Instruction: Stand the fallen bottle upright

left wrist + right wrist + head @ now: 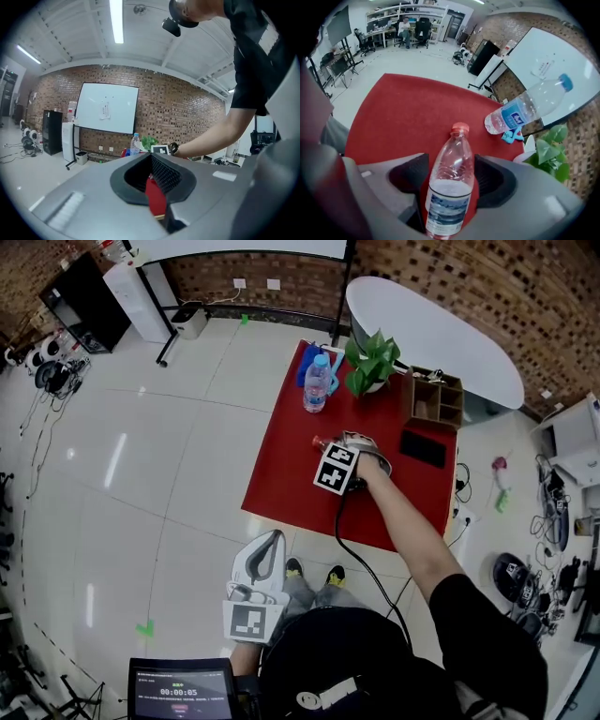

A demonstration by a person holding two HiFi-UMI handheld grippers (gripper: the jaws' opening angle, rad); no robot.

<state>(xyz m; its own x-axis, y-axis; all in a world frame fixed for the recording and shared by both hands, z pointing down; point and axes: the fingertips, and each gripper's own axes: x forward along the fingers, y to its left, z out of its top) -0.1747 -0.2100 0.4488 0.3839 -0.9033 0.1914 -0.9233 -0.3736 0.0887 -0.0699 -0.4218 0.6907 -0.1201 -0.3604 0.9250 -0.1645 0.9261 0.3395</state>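
A clear bottle with a red cap (452, 168) lies on its side on the red tablecloth (408, 117). It rests between the jaws of my right gripper (451, 161), which points steeply down and stands open around it, pads close on both sides. From the head view only the red cap (319, 441) shows beyond the right gripper (353, 444). My left gripper (272, 545) hangs low beside the person's legs, away from the table, shut and empty. In its own view the left gripper (151, 159) looks level toward the table.
A second bottle with a blue cap (317, 385) stands upright at the table's far side, next to a blue item (304, 367) and a potted plant (372, 362). A wooden organizer (436, 399) and a black phone (423, 448) sit to the right. A cable (361, 563) trails from the right gripper.
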